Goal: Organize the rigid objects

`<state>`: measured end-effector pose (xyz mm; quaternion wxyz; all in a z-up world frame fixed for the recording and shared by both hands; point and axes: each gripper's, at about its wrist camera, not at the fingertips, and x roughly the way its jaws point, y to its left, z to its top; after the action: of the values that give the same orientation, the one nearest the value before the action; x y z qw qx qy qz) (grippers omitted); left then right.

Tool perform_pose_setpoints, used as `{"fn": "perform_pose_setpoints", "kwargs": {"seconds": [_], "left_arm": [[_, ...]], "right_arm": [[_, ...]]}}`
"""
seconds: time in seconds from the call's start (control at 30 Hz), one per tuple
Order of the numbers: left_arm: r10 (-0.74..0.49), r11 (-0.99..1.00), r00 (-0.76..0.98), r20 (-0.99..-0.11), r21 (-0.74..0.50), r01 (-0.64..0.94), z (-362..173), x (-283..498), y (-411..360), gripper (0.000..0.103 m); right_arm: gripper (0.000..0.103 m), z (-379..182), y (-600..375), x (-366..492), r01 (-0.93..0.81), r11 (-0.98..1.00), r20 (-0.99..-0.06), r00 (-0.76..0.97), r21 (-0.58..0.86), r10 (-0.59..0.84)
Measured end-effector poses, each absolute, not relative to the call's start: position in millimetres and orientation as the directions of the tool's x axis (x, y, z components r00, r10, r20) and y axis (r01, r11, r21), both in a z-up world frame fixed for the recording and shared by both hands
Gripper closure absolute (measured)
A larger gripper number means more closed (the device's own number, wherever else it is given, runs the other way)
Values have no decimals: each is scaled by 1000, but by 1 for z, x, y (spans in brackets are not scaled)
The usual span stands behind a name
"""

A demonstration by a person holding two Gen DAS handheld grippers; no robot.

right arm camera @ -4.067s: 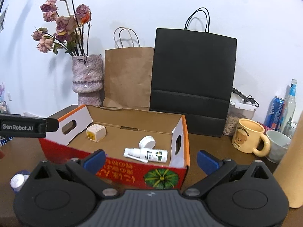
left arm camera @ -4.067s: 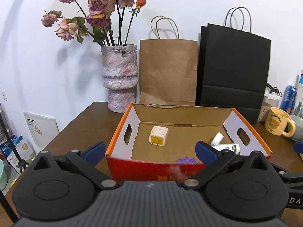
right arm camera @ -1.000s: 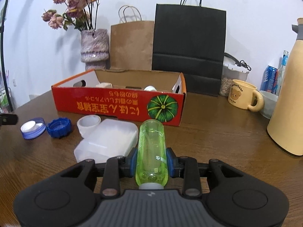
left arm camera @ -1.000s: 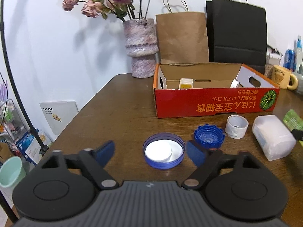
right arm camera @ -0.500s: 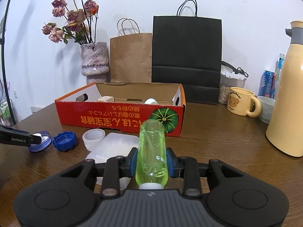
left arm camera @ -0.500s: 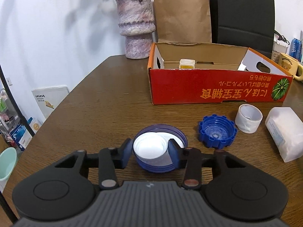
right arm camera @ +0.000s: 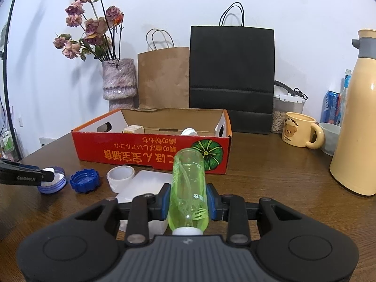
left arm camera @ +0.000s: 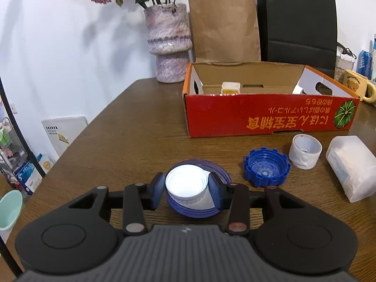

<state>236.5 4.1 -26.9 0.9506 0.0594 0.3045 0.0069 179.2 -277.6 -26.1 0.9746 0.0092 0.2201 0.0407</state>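
Note:
My left gripper (left arm camera: pixel 186 184) is shut on a small white cap (left arm camera: pixel 185 183) that sits in a wider blue lid (left arm camera: pixel 199 209) on the wooden table; the right wrist view shows that gripper (right arm camera: pixel 47 175) at the far left. My right gripper (right arm camera: pixel 188 197) is shut on a clear green bottle (right arm camera: pixel 188 178), held above the table with its white cap toward the camera. Behind them stands the open red cardboard box (left arm camera: pixel 270 115) with a yellow-white cube (left arm camera: pixel 231 87) inside. A ribbed blue cap (left arm camera: pixel 265 170), a white ring-shaped cup (left arm camera: pixel 305 154) and a translucent white box (left arm camera: pixel 352 166) lie in front of it.
A purple vase with dried roses (left arm camera: pixel 168 42), a brown paper bag (left arm camera: pixel 223 28) and a black bag (left arm camera: pixel 298 21) stand along the back wall. On the right are a bear mug (right arm camera: pixel 299 132), a cream thermos jug (right arm camera: pixel 359 127), a can and a jar. The table's left edge (left arm camera: pixel 77 138) is near.
The left jaws have closed from wide open onto the white cap, and the left gripper has moved in toward it. The right gripper keeps its hold on the green bottle.

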Motion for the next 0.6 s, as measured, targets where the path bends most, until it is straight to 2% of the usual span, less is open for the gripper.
{"fn": "perform_pose_setpoints", "kwargs": {"seconds": [0.57, 0.6], "left_arm": [[35, 996, 844, -536, 87, 14, -12, 225, 0, 61], [32, 996, 844, -535, 84, 15, -11, 224, 0, 67]], "right_arm": [[73, -23, -272, 177, -84, 996, -416, 904, 39, 92], [73, -23, -272, 177, -84, 996, -416, 904, 40, 93]]}}
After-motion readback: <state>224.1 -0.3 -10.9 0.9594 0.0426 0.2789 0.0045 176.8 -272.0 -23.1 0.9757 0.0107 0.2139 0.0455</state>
